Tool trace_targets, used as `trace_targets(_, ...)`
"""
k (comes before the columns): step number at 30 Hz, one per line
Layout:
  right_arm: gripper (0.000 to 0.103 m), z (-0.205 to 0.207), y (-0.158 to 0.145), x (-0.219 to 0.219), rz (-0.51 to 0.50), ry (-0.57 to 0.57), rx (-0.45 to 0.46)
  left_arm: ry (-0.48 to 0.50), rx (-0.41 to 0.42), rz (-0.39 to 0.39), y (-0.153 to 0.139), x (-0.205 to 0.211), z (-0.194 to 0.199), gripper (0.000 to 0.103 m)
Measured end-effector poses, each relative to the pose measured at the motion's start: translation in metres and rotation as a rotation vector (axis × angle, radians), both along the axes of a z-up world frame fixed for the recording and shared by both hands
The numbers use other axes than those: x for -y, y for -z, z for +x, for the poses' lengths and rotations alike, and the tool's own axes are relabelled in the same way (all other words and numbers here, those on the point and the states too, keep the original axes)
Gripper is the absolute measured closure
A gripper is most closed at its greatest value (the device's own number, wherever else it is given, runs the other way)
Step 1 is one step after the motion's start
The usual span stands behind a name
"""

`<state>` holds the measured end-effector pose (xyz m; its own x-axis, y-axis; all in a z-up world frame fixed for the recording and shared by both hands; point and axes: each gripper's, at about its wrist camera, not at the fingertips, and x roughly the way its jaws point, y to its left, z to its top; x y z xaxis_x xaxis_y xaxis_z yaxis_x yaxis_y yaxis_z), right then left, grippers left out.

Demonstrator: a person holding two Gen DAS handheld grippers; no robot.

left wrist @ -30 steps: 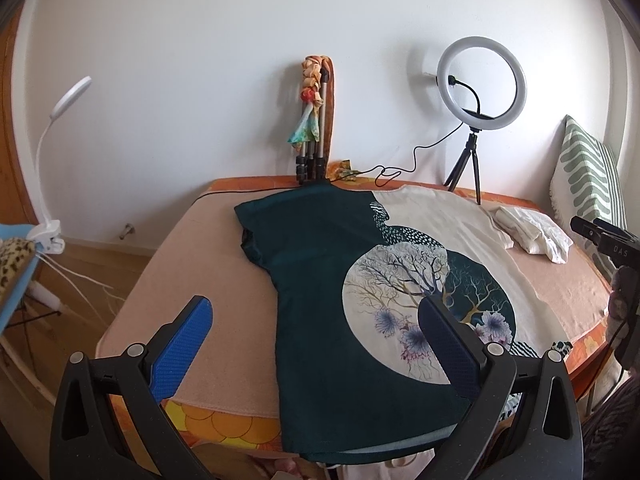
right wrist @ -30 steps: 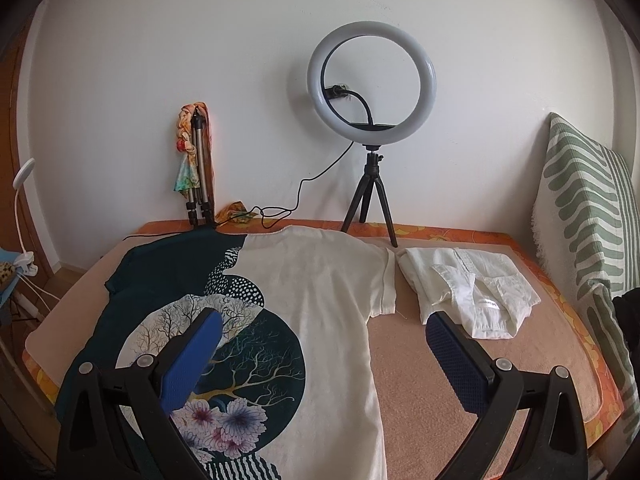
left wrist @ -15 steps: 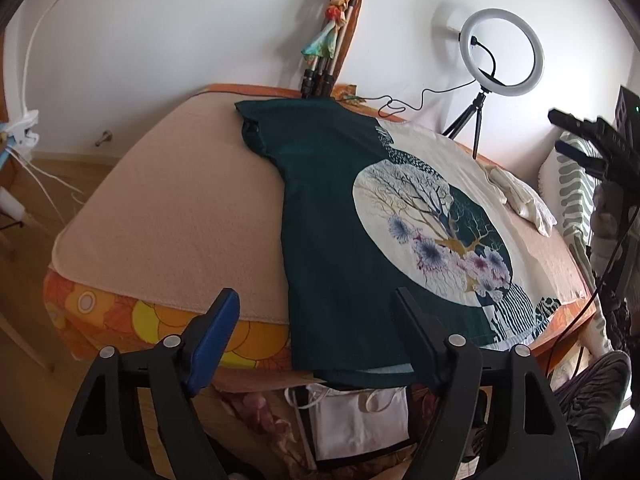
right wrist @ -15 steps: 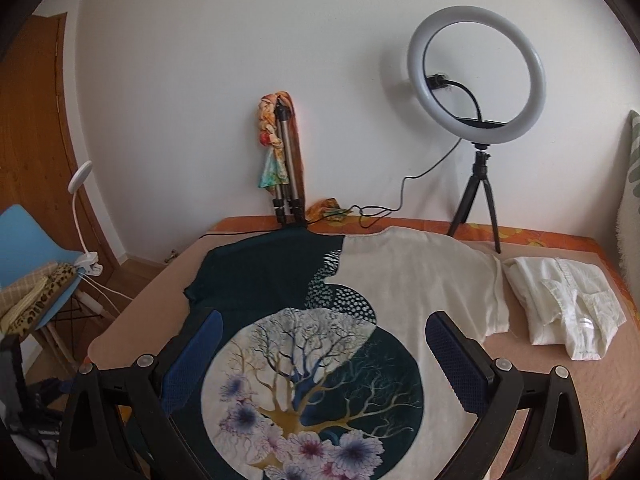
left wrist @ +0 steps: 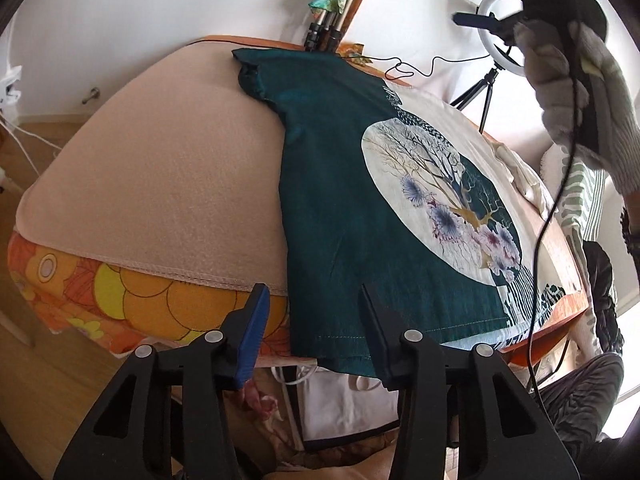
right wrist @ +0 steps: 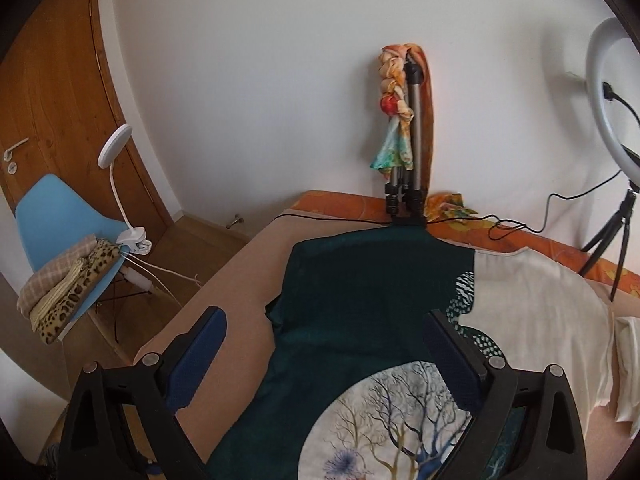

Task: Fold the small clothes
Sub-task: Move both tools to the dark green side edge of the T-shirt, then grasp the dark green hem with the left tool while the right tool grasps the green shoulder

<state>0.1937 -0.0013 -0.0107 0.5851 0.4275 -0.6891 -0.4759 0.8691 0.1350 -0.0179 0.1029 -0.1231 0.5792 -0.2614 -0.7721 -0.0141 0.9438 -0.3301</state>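
A dark green and cream T-shirt printed with a tree inside a pale circle is lying flat on a bed covered by a beige blanket, its hem hanging over the bed's near edge. The left tool is hovering at the shirt's lower green corner, its jaws closing with the hem's corner between them but not yet pinched. The right tool, gripped by a hand in a grey glove, is hanging above the shirt's green sleeve and shoulder with its jaws standing wide apart and holding nothing. Beyond the shirt's collar a folded tripod is leaning against the wall, with a ring light standing to its right.
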Motion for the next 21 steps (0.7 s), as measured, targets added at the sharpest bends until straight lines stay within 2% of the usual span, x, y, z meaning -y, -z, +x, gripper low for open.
trace_targets(8, 0.013, 0.078, 0.049, -0.07, -0.023, -0.027, -0.127, 0.0, -0.037, -0.026, 0.012, 0.001, 0.007, 0.067)
trace_targets(13, 0.02, 0.112, 0.086, -0.106, -0.063, -0.03, -0.175, 0.01, -0.042, -0.023, 0.014, 0.003, 0.009, 0.068)
trace_targets(14, 0.025, 0.118, 0.094, -0.112, -0.065, -0.031, -0.191, 0.009, -0.042, -0.022, 0.014, 0.003, 0.01, 0.068)
trace_targets(17, 0.035, 0.133, 0.116, -0.132, -0.079, -0.047, -0.232, 0.008, -0.051, -0.066, 0.015, 0.0, 0.013, 0.078)
trace_targets(20, 0.036, 0.143, 0.13, -0.152, -0.115, -0.066, -0.23, 0.013, -0.054, -0.081, 0.017, 0.0, 0.015, 0.086)
trace_targets(21, 0.038, 0.147, 0.135, -0.159, -0.13, -0.072, -0.23, 0.018, -0.053, -0.091, 0.018, 0.0, 0.016, 0.091)
